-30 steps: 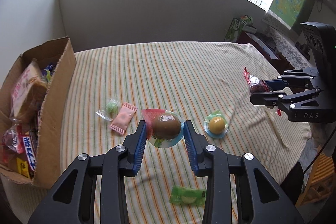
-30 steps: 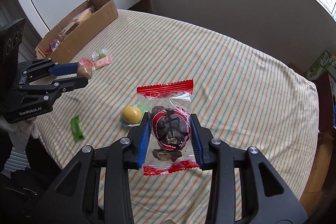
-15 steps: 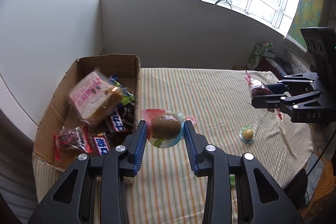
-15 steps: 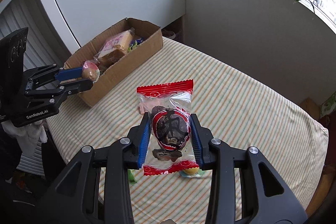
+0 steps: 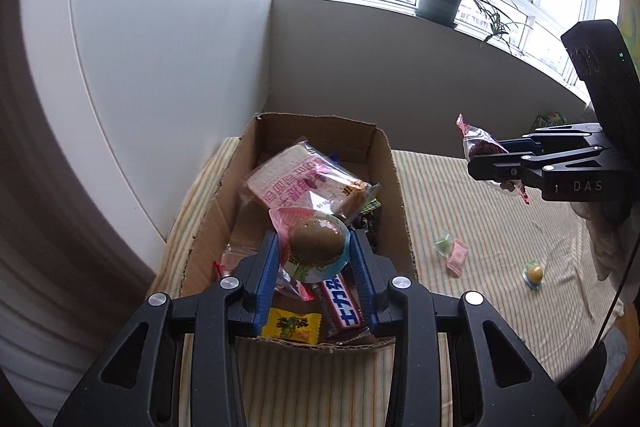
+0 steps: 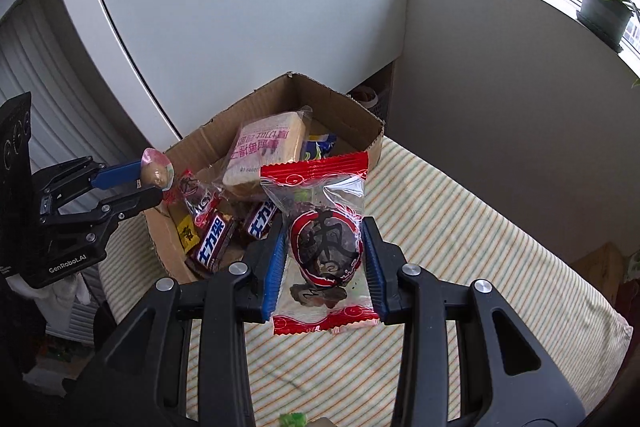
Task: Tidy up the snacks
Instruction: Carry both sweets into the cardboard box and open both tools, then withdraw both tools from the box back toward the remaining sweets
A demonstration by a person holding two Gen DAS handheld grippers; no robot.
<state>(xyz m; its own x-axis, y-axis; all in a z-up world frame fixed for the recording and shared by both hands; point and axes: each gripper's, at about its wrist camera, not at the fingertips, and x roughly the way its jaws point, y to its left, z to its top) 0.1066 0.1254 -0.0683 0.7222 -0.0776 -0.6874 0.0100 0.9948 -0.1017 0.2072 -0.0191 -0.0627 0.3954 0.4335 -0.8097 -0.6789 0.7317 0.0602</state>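
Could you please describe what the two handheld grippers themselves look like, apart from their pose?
Both the left gripper and right gripper have matte black angular linkage frames with silver pivot screws and blue pads lining the jaws. White lettering reads "GenRobot.AI" on the left one's side and "DAS" on the right's.

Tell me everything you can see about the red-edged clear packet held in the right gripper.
The red-edged clear plastic packet is a sealed pillow-shaped wrapper with crimped red strips at its top and bottom ends. A round red-and-black printed label covers a dark, wrinkled snack inside. It stands upright, pinched at its middle between the blue pads of the right gripper, in the air above the striped cloth, beside the open cardboard box. Nothing else touches it.
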